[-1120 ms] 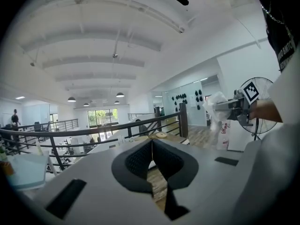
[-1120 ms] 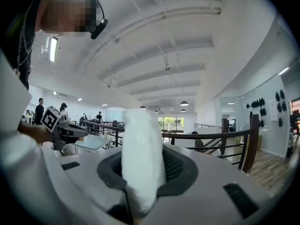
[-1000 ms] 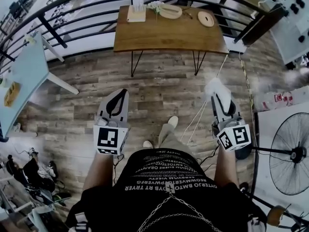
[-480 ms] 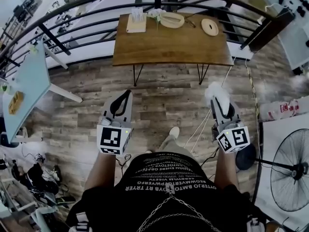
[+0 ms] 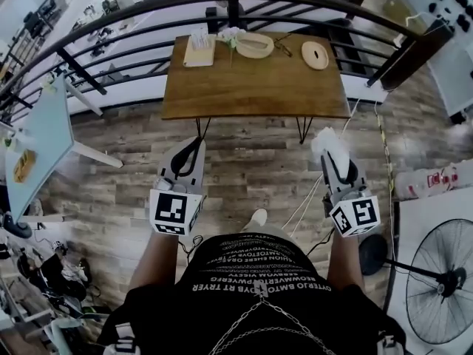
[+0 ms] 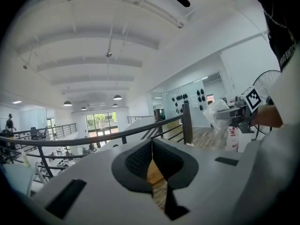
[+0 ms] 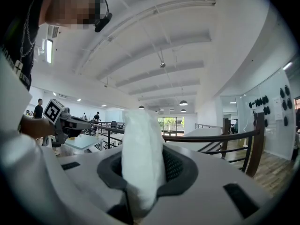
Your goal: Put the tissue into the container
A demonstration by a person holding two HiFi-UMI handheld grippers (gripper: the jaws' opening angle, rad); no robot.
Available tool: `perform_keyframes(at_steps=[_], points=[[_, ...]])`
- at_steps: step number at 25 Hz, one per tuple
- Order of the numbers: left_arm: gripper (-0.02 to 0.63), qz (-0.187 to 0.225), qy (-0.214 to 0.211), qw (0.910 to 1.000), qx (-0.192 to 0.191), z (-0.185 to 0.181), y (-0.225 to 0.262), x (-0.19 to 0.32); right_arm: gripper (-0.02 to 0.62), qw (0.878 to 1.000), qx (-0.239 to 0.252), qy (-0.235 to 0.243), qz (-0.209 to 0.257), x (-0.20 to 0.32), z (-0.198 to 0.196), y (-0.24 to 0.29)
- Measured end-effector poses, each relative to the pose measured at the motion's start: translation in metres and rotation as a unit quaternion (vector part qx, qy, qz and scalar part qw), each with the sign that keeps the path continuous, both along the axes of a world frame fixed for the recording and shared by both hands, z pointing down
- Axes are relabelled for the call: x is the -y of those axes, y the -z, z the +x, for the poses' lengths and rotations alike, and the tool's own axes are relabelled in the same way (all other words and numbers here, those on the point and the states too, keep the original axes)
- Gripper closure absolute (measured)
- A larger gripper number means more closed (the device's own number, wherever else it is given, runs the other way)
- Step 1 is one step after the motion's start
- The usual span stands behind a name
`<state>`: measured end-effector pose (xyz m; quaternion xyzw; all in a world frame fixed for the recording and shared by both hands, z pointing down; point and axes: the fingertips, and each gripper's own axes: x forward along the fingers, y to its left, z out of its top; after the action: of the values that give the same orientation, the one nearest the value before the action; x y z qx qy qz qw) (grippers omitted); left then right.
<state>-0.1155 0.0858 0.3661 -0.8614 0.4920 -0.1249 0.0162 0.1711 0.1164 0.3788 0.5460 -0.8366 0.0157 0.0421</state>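
Note:
A white tissue (image 5: 326, 139) sticks out of my right gripper (image 5: 330, 149), which is shut on it; in the right gripper view the tissue (image 7: 140, 149) stands upright between the pads. My left gripper (image 5: 193, 146) is shut with nothing in it, its pads (image 6: 140, 159) meeting at the tip. Both grippers hang over the wooden floor, short of a wooden table (image 5: 251, 87). An oval pale container (image 5: 255, 46) lies at the table's far edge, and a tissue stack on a small board (image 5: 199, 48) lies to its left.
A round wooden disc (image 5: 315, 54) lies at the table's back right. A black railing (image 5: 111, 21) curves behind the table. A light blue table (image 5: 37, 135) stands to the left, a floor fan (image 5: 442, 283) at the right. A white cable (image 5: 307, 191) runs over the floor.
The wooden table has shifted slightly left and sits a little nearer in the head view. Both grippers keep their places, and the tissue stays in the right one.

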Motion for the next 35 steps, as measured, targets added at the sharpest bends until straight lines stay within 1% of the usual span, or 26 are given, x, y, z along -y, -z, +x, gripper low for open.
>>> perform_keyframes(at_steps=[6, 9, 13, 17, 21, 25, 29, 35], points=[[0.577, 0.0, 0.009, 0.9998, 0.018, 0.039, 0.003, 0.025, 0.477, 1.0, 0.005, 0.0, 0.007, 0.03, 0.049, 0.0], [0.577, 0.004, 0.015, 0.9997, 0.018, 0.056, 0.006, 0.034, 0.477, 1.0, 0.009, 0.005, 0.004, 0.042, 0.07, -0.005], [0.577, 0.01, 0.025, 0.9993, 0.026, 0.07, 0.008, 0.036, 0.477, 1.0, 0.015, 0.011, -0.002, 0.054, 0.091, -0.011], [0.577, -0.001, 0.034, 0.9989, 0.031, 0.069, 0.007, 0.032, 0.477, 0.999, 0.021, 0.025, 0.005, 0.056, 0.091, -0.012], [0.577, -0.002, 0.035, 0.9985, 0.041, 0.075, 0.011, 0.033, 0.477, 0.999, 0.018, 0.029, 0.01, 0.055, 0.091, -0.011], [0.577, 0.008, 0.026, 0.9989, 0.039, 0.089, 0.016, 0.037, 0.477, 1.0, 0.007, 0.025, 0.018, 0.054, 0.092, -0.008], [0.577, 0.008, 0.012, 0.9993, 0.035, 0.098, 0.012, 0.043, 0.477, 0.999, -0.003, 0.028, 0.023, 0.057, 0.088, -0.006], [0.577, 0.0, -0.003, 0.9996, 0.028, 0.094, 0.002, 0.062, 0.477, 0.999, -0.006, 0.032, 0.016, 0.074, 0.075, -0.011]])
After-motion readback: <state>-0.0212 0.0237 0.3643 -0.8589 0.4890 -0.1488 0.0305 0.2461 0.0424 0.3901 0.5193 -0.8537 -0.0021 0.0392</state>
